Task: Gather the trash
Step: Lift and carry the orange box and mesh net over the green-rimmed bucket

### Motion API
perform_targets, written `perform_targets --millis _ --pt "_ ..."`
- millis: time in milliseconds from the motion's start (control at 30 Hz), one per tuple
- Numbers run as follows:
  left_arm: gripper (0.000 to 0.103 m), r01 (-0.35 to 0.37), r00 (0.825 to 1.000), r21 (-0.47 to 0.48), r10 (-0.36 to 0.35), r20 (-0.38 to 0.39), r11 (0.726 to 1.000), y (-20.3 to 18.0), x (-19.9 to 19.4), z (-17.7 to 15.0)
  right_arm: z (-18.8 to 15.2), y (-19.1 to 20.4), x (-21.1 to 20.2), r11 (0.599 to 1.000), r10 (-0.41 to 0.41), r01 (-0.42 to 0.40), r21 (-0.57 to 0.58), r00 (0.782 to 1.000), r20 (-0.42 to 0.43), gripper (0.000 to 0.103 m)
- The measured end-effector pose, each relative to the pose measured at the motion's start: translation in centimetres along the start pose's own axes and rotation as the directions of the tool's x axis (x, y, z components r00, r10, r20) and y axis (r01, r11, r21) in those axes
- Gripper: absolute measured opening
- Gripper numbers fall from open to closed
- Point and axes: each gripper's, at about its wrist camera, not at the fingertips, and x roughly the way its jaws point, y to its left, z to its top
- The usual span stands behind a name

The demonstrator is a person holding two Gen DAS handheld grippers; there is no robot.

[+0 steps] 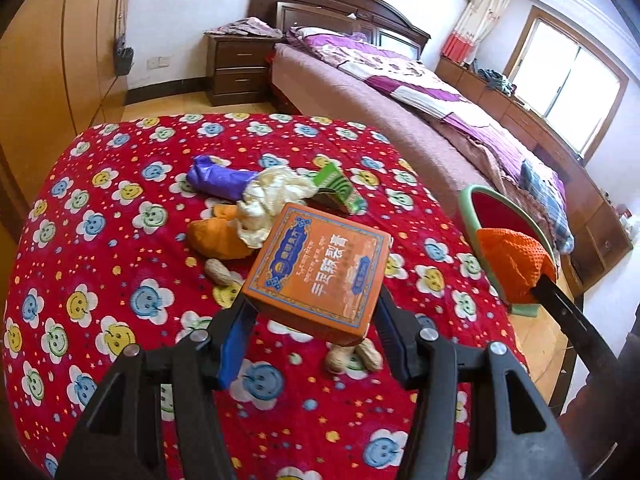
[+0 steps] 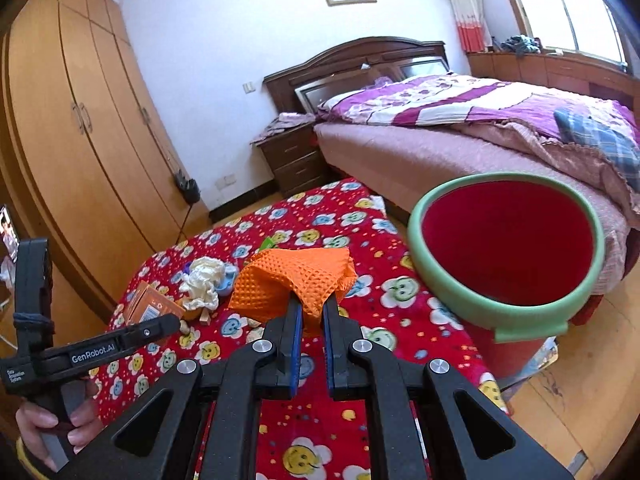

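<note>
Both grippers carry trash toward the bin.
Left gripper (image 1: 316,304) clamps a flat orange cardboard box (image 1: 320,274); right gripper (image 2: 310,312) pinches an orange waffle-textured cloth (image 2: 296,280), red green-rimmed bin (image 2: 452,292) waiting at two o'clock.

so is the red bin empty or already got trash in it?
Looks empty: the right wrist view shows only bare red inside the red bin; its bottom is partly hidden by the green rim.

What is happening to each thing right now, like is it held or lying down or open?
Left gripper: shut on the orange box.
Orange box: held up, tilted, above the table.
Right gripper: shut on the orange cloth.
Orange cloth: pinched, bunched up, lifted.
Red bin: upright, open; no trash visible inside.
Peanuts: lying on the table.
White crumpled wrapper: lying in the pile.
Purple wrapper: lying in the pile.
</note>
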Motion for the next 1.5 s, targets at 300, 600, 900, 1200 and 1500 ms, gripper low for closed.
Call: perform_targets --millis 300,600,900,1200,1500 --pt "0.058 0.044 0.999 0.028 -0.044 -0.005 0.999 -2.2 -0.8 -0.2 0.1 -1.4 -2.1 1.000 -0.016 0.015 0.017 0.999 0.044 0.009" --pt "0.058 0.080 0.997 0.059 -0.080 -0.016 0.995 -4.3 -0.8 -0.2 0.4 -3.2 -3.6 0.998 -0.045 0.042 0.038 0.995 0.084 0.009" --pt "0.058 0.130 0.992 0.102 -0.128 -0.024 0.986 -7.2 -0.1 0.5 0.7 -5.5 -5.1 0.993 -0.098 0.089 0.079 0.988 0.120 0.009" --pt "0.058 0.178 0.984 0.179 -0.175 -0.035 0.968 -11.3 1.1 1.3 1.0 -8.2 -5.7 0.983 -0.147 0.130 0.129 0.980 0.133 0.009" --pt "0.058 0.223 0.975 0.243 -0.217 -0.049 0.944 -15.2 2.6 2.2 1.2 -10.7 -5.6 0.973 -0.182 0.160 0.167 0.975 0.127 0.009"
